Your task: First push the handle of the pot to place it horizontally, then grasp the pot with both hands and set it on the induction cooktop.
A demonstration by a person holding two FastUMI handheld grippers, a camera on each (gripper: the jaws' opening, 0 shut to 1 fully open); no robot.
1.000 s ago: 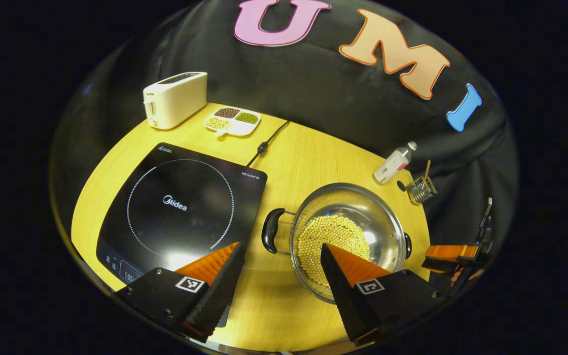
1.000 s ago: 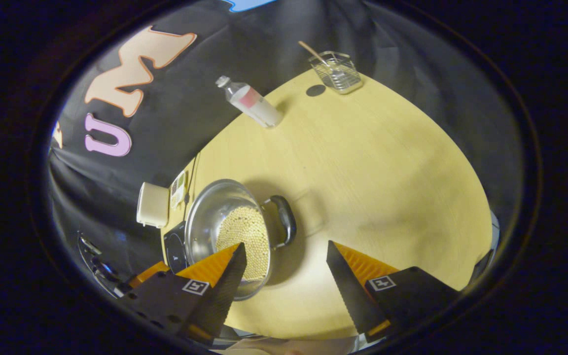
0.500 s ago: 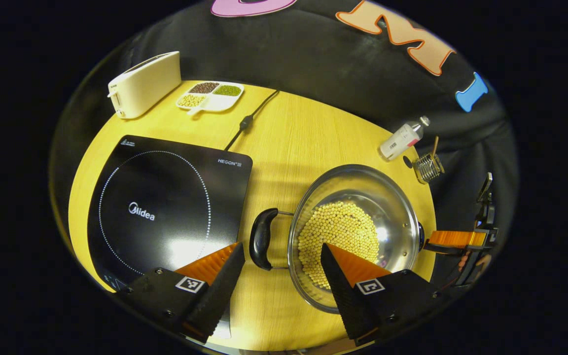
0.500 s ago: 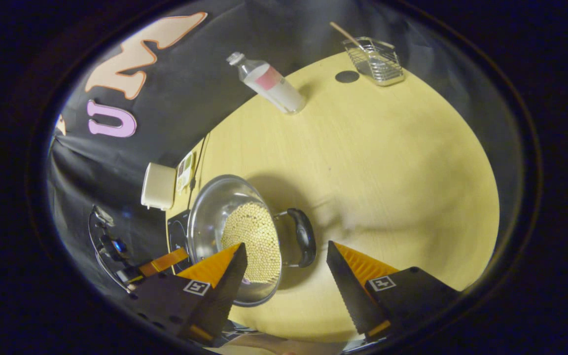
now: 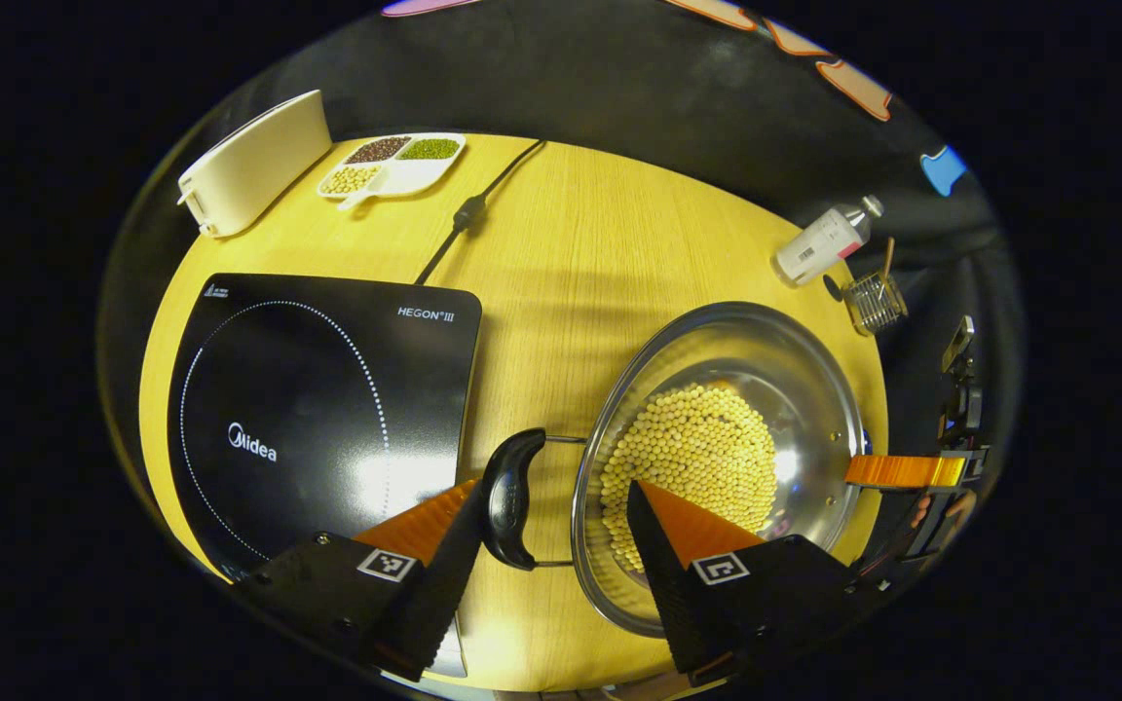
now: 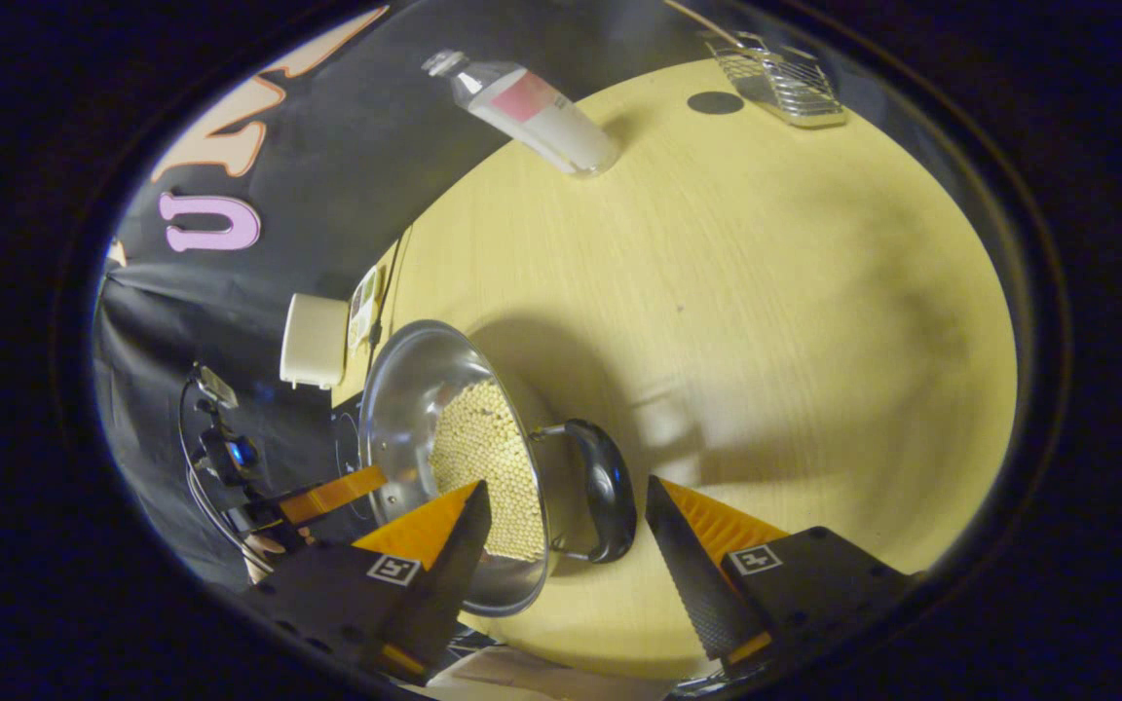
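Pot of pale round beans sits on the yellow wooden desk, near its front edge, just right of the black induction cooktop and not on it. In the left gripper view, the left tool hangs with fingers apart around the pot's black left handle, which looks just beside one finger; contact is unclear. Its other finger covers part of the beans. In the right gripper view, the right tool is likewise spread around the other black handle, which stands clear of both fingers. Farther back, a power cord runs to the desk's rear edge. A white toaster and a divided dish occupy the far left corner; a bottle and a wire basket sit by the far right edge, small and distorted.
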